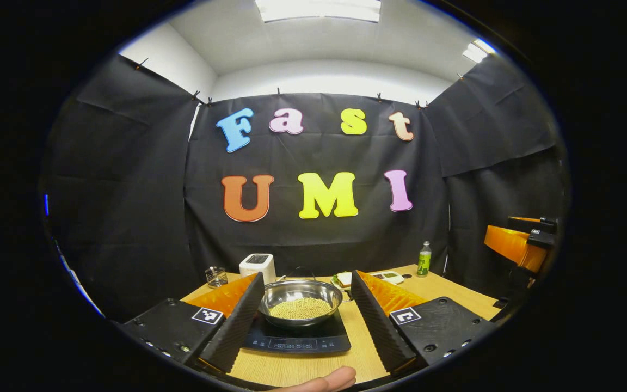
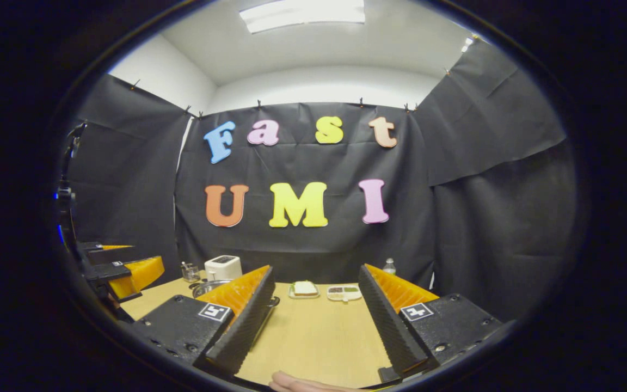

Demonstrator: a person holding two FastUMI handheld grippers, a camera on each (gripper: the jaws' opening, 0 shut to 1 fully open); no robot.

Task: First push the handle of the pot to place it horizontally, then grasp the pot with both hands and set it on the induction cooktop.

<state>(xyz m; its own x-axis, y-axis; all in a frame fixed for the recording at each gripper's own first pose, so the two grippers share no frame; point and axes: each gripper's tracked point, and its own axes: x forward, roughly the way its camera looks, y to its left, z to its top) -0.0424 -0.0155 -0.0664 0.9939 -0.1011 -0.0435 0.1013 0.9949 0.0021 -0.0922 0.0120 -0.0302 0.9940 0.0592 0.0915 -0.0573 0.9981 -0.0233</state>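
Observation:
A steel pot holding pale grains sits on the black induction cooktop, seen in the left gripper view. My left gripper is open, its fingers standing apart on either side of the pot without touching it. In the right gripper view my right gripper is open over bare table. There the pot's rim peeks out behind its left finger. The right gripper shows far right in the left gripper view. The left gripper shows far left in the right gripper view. I cannot make out the pot's handle clearly.
On the wooden table behind the pot stand a white toaster and a glass. A sandwich plate, a small dish tray and a green bottle sit at the back right. A person's fingertip shows at the near edge.

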